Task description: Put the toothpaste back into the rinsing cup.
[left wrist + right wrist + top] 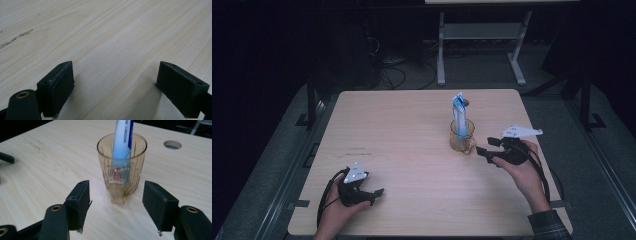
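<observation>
The setting was a dim lab: a bare wooden table (412,150), floor cables (394,75) at upper centre, a desk frame (482,45) behind.

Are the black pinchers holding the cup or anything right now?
No, nothing is held. The right gripper is open, just short of the cup with the tube inside. The left gripper is open over bare table.

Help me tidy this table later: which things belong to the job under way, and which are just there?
In the job:
- amber cup
- blue-and-white tube standing in it
- right gripper, open, jaws facing the cup

Just there:
- left gripper, open, over bare table
- cable hole
- desk frame behind
</observation>
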{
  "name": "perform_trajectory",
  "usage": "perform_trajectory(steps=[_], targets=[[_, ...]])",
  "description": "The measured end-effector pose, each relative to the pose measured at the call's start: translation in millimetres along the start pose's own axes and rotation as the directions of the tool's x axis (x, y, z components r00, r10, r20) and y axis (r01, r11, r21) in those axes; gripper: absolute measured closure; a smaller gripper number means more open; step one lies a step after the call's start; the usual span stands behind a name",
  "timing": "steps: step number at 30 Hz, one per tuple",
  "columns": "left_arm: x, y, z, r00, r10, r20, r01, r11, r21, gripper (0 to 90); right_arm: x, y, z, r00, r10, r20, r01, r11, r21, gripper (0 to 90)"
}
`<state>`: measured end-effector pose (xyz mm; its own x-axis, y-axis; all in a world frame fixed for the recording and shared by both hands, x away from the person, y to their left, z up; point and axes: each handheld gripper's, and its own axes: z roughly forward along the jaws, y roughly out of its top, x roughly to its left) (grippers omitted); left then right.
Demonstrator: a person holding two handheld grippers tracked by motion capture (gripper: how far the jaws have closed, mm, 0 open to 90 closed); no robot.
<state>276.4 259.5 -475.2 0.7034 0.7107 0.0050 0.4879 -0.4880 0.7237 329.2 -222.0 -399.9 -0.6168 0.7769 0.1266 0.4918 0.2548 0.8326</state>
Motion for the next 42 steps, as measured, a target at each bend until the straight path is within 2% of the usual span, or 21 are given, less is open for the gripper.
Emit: perform_trajectory(steps=[9,25,28,31,34,42], targets=[[-0.3,-0.3,0.0,1.0,0.001,0.0,-0.001,1.0,-0.003,13.2,5.4,-21.7,-10.1,1.0,0.006,0.006,-0.006,1.0,0.02,36.7],[-0.9,-0.8,-0.5,1.0,0.002,0.003,-0.002,1.0,-0.002,13.2,11.3,-71.9,-20.9,1.0,-0.003,0.005,0.003,0.997,0.083,28.9],[-1.1,-0.9,-0.8,1.0,0.003,0.003,-0.003,1.0,-0.001,13.2,11.8,-85.4,-22.3,0.9997,-0.013,0.02,0.01,0.993,0.117,25.3],[-1.1,-1.0,-0.8,1.0,0.003,0.003,-0.003,1.0,-0.001,13.2,11.6,-90.9,-23.6,0.9993,-0.019,0.031,0.015,0.991,0.133,23.9],[-1.0,-1.0,-0.8,1.0,0.005,0.003,-0.005,1.0,-0.002,13.2,11.4,-101.8,-24.9,0.9976,-0.029,0.062,0.019,0.987,0.161,23.9],[-1.0,-1.1,-1.0,1.0,0.007,0.003,-0.007,1.0,-0.001,13.2,14.3,-112.5,-24.0,0.9949,-0.062,0.08,0.045,0.98,0.192,21.9]])
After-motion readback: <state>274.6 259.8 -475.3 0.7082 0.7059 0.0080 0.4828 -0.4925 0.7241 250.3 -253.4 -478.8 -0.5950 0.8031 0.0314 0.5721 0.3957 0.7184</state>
